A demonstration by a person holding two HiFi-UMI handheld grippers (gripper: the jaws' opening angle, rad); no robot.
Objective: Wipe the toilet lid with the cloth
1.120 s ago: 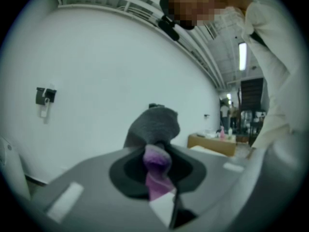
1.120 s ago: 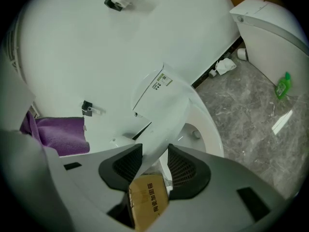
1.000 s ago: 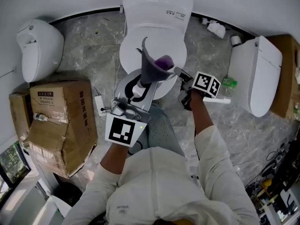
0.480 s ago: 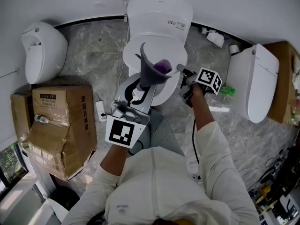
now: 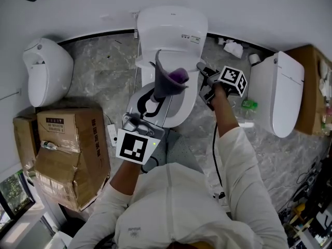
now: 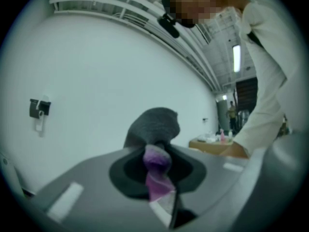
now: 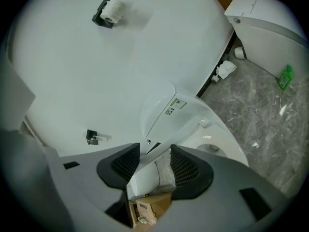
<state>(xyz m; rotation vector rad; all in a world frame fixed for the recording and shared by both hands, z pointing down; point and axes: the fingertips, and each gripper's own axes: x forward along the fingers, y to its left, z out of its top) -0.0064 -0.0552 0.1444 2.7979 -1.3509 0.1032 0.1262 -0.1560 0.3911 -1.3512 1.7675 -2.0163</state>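
Note:
A white toilet stands at the top middle, its lid (image 5: 171,27) (image 7: 164,112) raised against the wall above the bowl rim (image 5: 188,101). My left gripper (image 5: 159,91) (image 6: 157,174) hovers over the bowl, shut on a grey and purple cloth (image 5: 169,77) (image 6: 155,144) that sticks up in a cone from the jaws. My right gripper (image 5: 204,75) (image 7: 154,161) is at the toilet's right side, beside the seat and pointing toward the lid. Its jaws have just been opening and stand open with nothing between them.
A white fixture (image 5: 46,69) stands at the left and a second toilet (image 5: 282,90) at the right. Cardboard boxes (image 5: 67,139) sit at the near left. A green bottle (image 5: 249,104) and white scraps (image 5: 233,48) lie on the marble floor. A paper-roll holder (image 7: 110,11) hangs on the wall.
The right gripper has moved from the bowl's front right edge farther back along the toilet's right side, and its jaws stand wider. The left gripper with the cloth has risen a little.

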